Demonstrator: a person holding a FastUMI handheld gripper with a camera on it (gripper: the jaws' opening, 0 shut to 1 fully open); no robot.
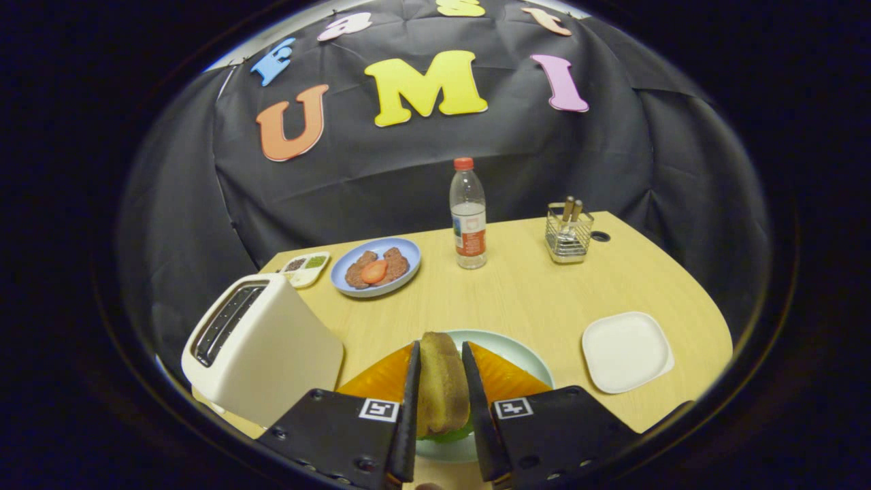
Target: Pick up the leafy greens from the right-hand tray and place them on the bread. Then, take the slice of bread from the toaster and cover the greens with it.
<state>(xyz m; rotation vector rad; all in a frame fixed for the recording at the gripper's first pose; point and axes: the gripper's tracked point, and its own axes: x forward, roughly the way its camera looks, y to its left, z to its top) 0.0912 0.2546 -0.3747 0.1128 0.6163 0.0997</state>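
A slice of toasted bread (442, 384) stands on edge between my fingers, and my gripper (441, 354) is shut on it. It hangs just above a pale green plate (517, 350), where a bit of leafy green (454, 433) peeks out under the slice's lower end. The bottom bread on that plate is hidden behind the fingers. To the left stands the cream toaster (262, 347), its slots dark. The white square tray (626, 351) lies to the right of the plate with nothing on it.
A blue plate (375, 267) with meat patties and a tomato slice sits behind the toaster, beside a small dish of seasonings (305, 267). A water bottle (468, 214) and a wire cutlery holder (569, 233) stand at the back of the wooden table (517, 292).
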